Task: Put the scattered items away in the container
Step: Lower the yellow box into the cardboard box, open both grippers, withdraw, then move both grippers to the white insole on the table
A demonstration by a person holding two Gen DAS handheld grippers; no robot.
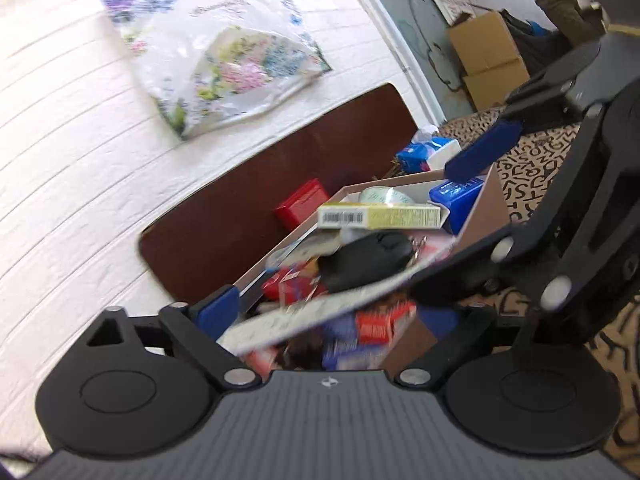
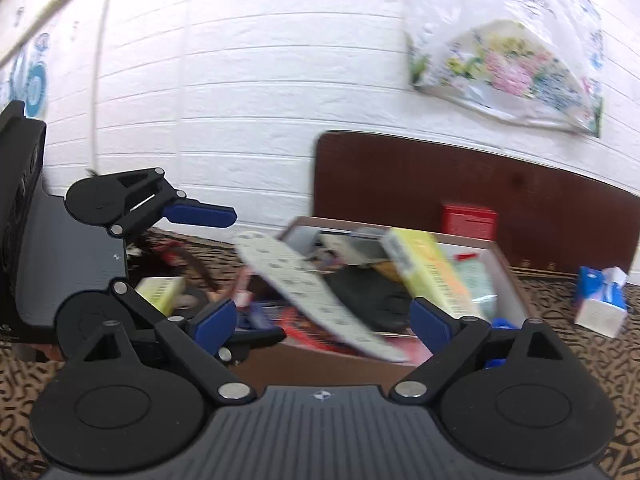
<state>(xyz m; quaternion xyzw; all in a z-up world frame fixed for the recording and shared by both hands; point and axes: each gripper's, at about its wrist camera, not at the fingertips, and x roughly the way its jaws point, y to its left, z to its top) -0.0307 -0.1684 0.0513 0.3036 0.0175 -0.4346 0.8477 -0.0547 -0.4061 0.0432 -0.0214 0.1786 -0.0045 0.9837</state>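
Observation:
A cardboard box [image 1: 486,204] holds many items: a yellow carton [image 1: 380,216], a black mouse [image 1: 368,260], a blue packet [image 1: 456,196], red and blue packets. A long white strip [image 1: 320,308] lies slanted over the box, across my left gripper's [image 1: 328,314] open fingers. My right gripper [image 2: 324,320] is open just above the box's [image 2: 512,276] near edge, with the strip [image 2: 312,288] between its fingers, touching neither that I can tell. The other gripper [image 2: 200,216] shows at left. A yellow box [image 2: 160,292] and a tape roll [image 2: 192,300] lie outside the box.
A brown headboard [image 1: 240,200] stands against the white brick wall. A red box [image 1: 302,202] sits behind the container. A tissue pack [image 2: 600,300] lies on the patterned cover at right. A floral plastic bag [image 1: 216,52] hangs on the wall. Cardboard boxes [image 1: 488,60] stand further off.

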